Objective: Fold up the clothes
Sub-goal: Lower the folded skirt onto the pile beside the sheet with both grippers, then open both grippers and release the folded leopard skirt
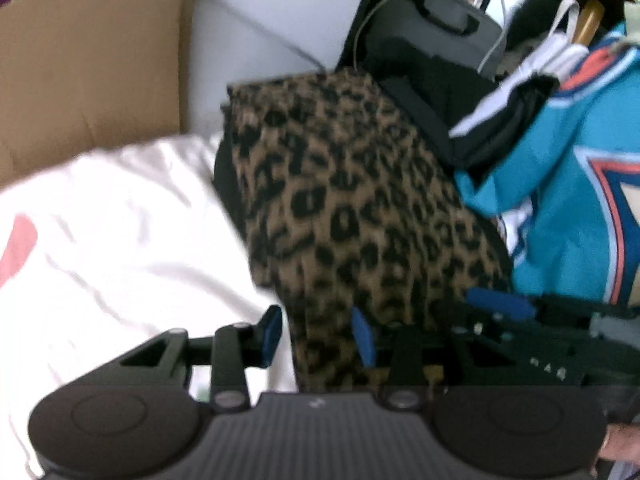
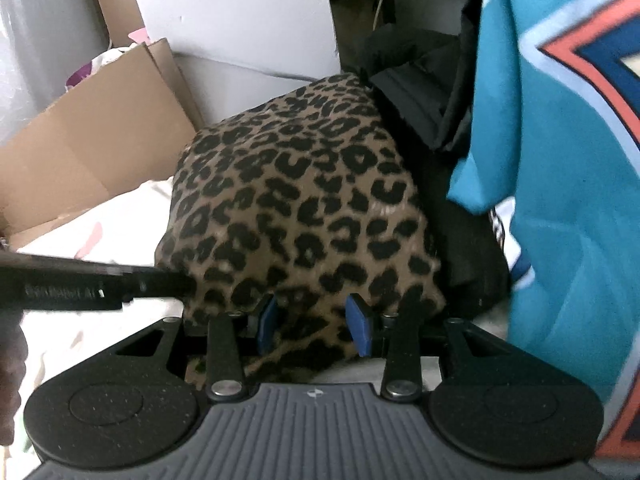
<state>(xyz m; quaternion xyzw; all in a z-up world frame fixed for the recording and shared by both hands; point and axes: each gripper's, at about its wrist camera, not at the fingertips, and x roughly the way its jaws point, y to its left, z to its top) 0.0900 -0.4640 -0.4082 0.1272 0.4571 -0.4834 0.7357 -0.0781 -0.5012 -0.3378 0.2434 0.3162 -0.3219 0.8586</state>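
Leopard-print cloth (image 1: 352, 208) fills the middle of both views, a long strip whose long axis runs from the upper centre of the frame down toward the cameras, lying over a white sheet (image 1: 120, 240) on what looks like a bed. In the left wrist view the left gripper (image 1: 318, 338) has its jaws released, parted on either side of the strip's near end, blue pads (image 1: 272, 334) not pressing the cloth. In the right wrist view the right gripper (image 2: 314, 322) likewise stands spread, the cloth's near edge bulging up between its pads without being pinched. Both sit at the same near end; the right one crosses the lower right of the left view, so the two are just beside each other, neither clearly nearer. A teal jersey (image 2: 540, 160) hangs at the right of the frame, a cardboard box (image 2: 92, 140) sits at the upper left. Folding likely means pinching this near edge and carrying it away along the strip.
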